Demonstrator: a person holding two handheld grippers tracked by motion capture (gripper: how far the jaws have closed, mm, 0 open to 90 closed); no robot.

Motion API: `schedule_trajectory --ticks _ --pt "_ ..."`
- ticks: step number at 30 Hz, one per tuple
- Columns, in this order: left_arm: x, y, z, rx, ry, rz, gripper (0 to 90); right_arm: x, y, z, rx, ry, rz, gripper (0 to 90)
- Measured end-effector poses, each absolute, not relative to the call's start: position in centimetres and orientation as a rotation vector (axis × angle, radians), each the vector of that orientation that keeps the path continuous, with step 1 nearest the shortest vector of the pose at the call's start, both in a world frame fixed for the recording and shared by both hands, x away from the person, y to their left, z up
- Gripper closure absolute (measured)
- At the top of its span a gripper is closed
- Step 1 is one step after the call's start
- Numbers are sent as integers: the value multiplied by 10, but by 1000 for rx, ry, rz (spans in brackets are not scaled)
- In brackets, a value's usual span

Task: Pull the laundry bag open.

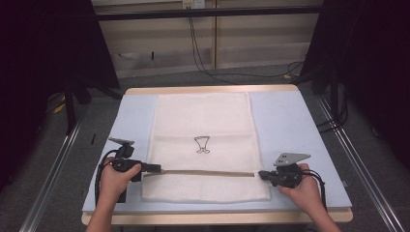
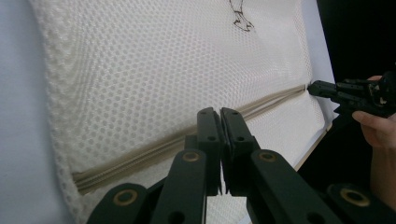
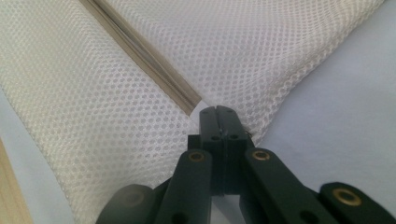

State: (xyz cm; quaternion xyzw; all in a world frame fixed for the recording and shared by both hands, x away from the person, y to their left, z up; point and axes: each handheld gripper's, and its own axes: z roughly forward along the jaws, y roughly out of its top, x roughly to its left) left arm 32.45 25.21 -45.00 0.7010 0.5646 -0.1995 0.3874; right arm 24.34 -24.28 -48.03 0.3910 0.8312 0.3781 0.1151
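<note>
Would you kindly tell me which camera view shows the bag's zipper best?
The high view: the zipper runs whole across the mesh bag. The left gripper view shows most of it slanting; the right gripper view shows one end by the jaws.

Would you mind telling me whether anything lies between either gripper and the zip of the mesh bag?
Nothing visible does. The left gripper sits shut at the zip's left end and the right gripper shut at its right end, on the mesh bag. The table around it holds nothing else.
</note>
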Motion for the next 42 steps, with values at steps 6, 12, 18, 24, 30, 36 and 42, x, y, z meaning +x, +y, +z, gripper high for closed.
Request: schedule_trajectory --ticks 6,12,18,24,30,36,42 --pt "324 254 -448 1776 1441 -512 875 243 -243 -480 1146 2436 1110 900" --pt "325 263 -448 1761 1448 -509 875 244 -243 -480 1154 2437 1111 900" --pt "325 265 -446 1770 1437 -508 875 244 -243 -480 1153 2437 1110 900" --pt "325 269 -445 1758 1450 -498 876 244 -243 -480 1155 2440 1110 900" --pt "325 269 -446 1775 1439 -482 875 244 -243 -480 1154 2441 1109 900" --pt "324 270 -444 1765 1457 -484 875 244 -243 -480 1152 2440 1110 900" --pt "324 273 -445 1755 1460 -487 875 244 -243 -480 1149 2440 1108 900"
